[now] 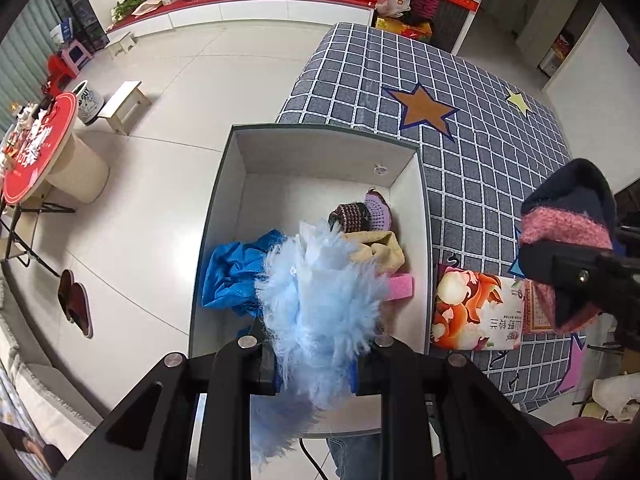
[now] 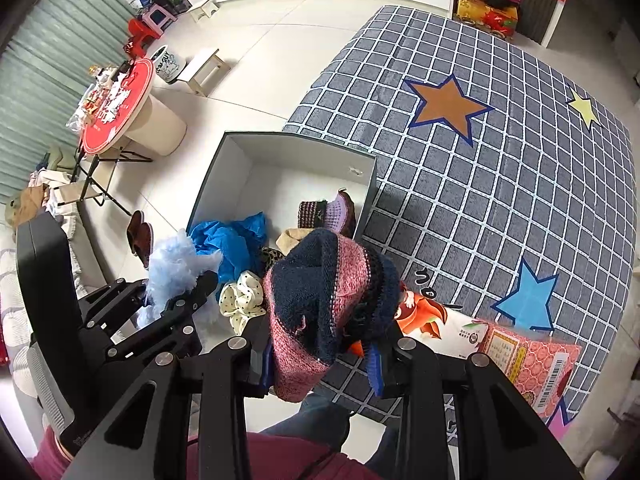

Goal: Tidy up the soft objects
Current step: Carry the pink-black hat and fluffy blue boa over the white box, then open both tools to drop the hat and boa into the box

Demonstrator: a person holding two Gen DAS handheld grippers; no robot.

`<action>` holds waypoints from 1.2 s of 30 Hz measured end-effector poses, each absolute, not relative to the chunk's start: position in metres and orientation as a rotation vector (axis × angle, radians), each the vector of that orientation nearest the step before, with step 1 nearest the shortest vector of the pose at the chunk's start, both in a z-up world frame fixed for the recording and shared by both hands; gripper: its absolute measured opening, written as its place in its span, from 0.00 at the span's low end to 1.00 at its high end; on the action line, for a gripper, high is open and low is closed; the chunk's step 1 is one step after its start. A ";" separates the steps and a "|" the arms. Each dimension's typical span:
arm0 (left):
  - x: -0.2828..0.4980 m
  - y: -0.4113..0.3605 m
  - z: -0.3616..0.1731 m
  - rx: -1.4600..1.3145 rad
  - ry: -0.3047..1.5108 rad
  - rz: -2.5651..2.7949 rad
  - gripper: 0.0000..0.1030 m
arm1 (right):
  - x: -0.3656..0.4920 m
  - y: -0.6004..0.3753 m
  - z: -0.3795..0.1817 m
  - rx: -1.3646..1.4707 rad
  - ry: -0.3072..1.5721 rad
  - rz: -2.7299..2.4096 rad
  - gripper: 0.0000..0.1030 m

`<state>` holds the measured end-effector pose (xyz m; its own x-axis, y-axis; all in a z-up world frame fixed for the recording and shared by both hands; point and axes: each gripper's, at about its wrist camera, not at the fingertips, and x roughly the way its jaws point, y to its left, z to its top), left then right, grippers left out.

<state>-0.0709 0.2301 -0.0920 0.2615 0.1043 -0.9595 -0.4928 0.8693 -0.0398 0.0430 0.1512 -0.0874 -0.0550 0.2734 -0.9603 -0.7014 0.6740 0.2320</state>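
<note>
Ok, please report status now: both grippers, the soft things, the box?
Left gripper shut on blue fluffy piece, over open box. Right gripper shut on knitted hat. Box partly filled, nothing blocks it.

"GUY" on white bucket

A grey checked mat with stars printed on it lies on the pale tiled floor. The open white box stands at the mat's left edge — partly on the tiles, it seems. Just right of the box, on the mat, lies a tissue pack with a fox print — a pink patterned packet touches its far side
</note>
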 end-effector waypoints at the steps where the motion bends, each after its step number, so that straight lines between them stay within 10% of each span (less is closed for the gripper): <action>1: -0.071 0.230 -0.092 -0.364 1.249 0.415 0.24 | 0.043 0.152 -0.088 -0.386 1.417 0.827 0.35; 24: -0.065 0.239 -0.107 -0.381 1.273 0.414 0.25 | 0.047 0.173 -0.100 -0.421 1.435 0.847 0.35; 27: -0.069 0.241 -0.105 -0.403 1.238 0.419 0.55 | 0.046 0.182 -0.100 -0.454 1.425 0.858 0.35; 29: -0.072 0.242 -0.102 -0.411 1.211 0.425 0.77 | 0.046 0.188 -0.099 -0.468 1.416 0.866 0.47; 33: -0.081 0.249 -0.091 -0.432 1.139 0.449 0.86 | 0.042 0.197 -0.089 -0.496 1.365 0.895 0.95; 36: -0.089 0.255 -0.080 -0.426 1.096 0.462 0.88 | 0.038 0.201 -0.079 -0.541 1.300 0.883 0.97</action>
<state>-0.0885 0.2550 -0.0797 0.3817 0.1439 -0.9130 -0.5523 0.8275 -0.1005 0.0385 0.2009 -0.0788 0.0247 0.2514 -0.9676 -0.8071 0.5762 0.1291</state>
